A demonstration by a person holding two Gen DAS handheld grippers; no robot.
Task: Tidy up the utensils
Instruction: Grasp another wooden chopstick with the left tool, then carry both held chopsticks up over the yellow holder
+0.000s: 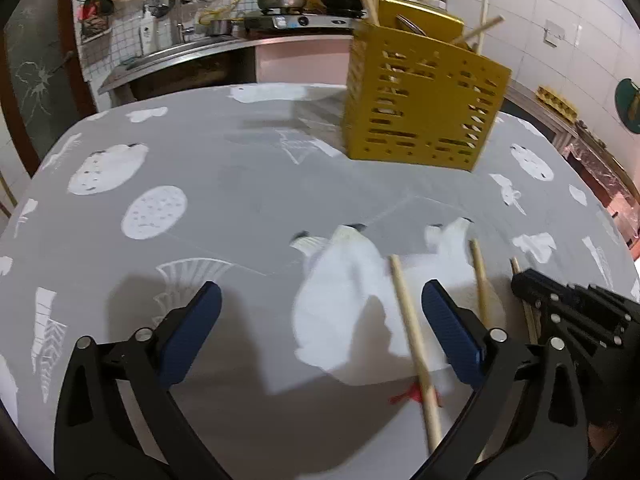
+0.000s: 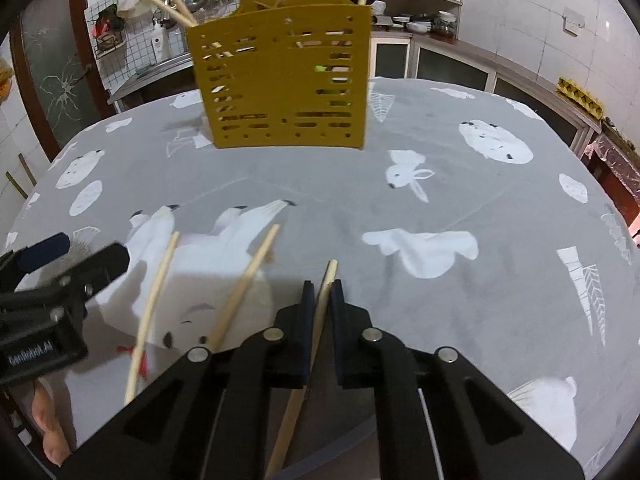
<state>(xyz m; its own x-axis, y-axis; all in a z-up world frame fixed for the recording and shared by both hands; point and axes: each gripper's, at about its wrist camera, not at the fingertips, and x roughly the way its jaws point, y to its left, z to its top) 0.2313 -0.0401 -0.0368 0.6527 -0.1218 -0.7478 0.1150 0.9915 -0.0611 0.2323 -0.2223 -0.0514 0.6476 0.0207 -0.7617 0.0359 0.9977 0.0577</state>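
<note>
- Nearest the right wrist camera, the right gripper (image 2: 321, 300) is closed on a chopstick (image 2: 316, 320); its pads pinch the stick near its far end, and the stick runs back toward the camera, roughly along the fingers, with only a short tip showing beyond them.
- Just to its left, two loose chopsticks (image 2: 244, 284) lie on the grey printed tablecloth (image 2: 480, 184), both pointing roughly away from the person and slightly splayed.
- Over these, the left gripper (image 1: 320, 332) hovers wide open and holds nothing; one loose chopstick (image 1: 412, 328) lies between its blue pads, close to the right-hand pad, its long axis roughly along the fingers.
- Farther off, beyond both grippers and well apart from them, stands the yellow perforated holder (image 2: 280, 80), with several chopsticks already leaning inside.
- Judging by this, the held stick must travel forward and be tipped upright to drop in; the right hand is the one loaded.
</note>
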